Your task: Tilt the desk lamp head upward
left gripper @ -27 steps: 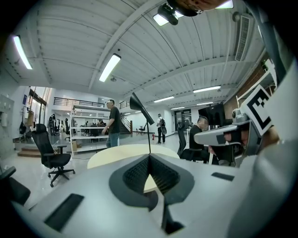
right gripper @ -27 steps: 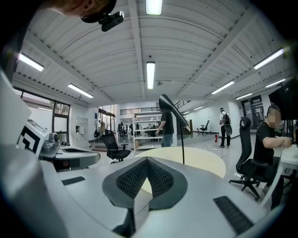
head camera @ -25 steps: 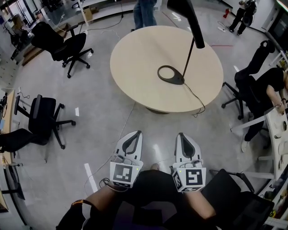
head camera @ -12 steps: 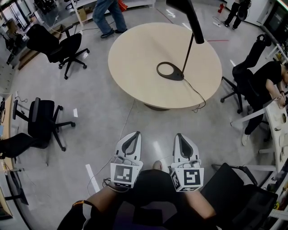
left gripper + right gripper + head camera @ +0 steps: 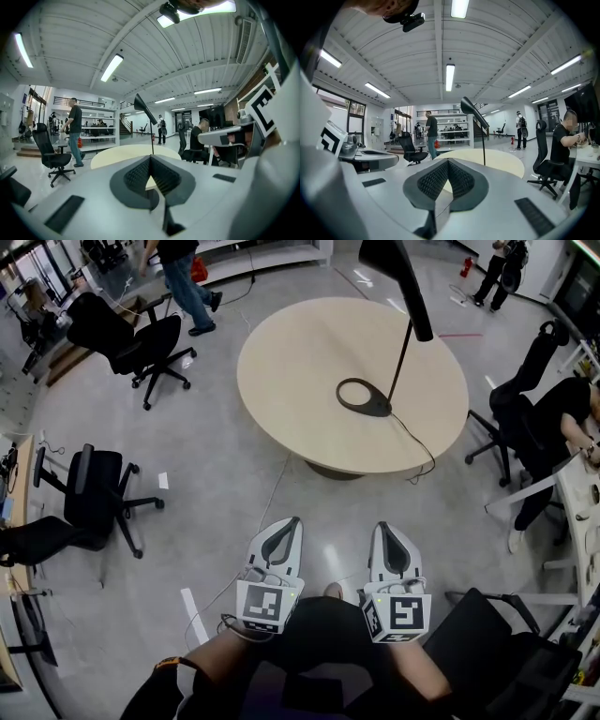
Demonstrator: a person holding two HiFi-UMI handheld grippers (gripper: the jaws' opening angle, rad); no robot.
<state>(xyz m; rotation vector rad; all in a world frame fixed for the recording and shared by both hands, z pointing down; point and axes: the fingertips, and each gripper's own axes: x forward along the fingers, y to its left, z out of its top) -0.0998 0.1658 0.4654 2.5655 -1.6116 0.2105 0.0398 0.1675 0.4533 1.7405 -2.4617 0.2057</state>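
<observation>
A black desk lamp stands on the round beige table: a ring base, a thin stem and a long head that slopes downward. My left gripper and right gripper are held side by side over the floor, well short of the table. Both are shut with nothing between the pads. In the left gripper view the lamp head rises beyond the closed gripper. In the right gripper view the lamp head shows above the closed gripper.
Black office chairs stand at left, far left and right. A person walks at the back; another sits at a desk on the right. The lamp's cord trails off the table edge. A dark chair is close at my right.
The walking person at the back has moved to the left. Both grippers stay shut and side by side, shifted only slightly in the picture.
</observation>
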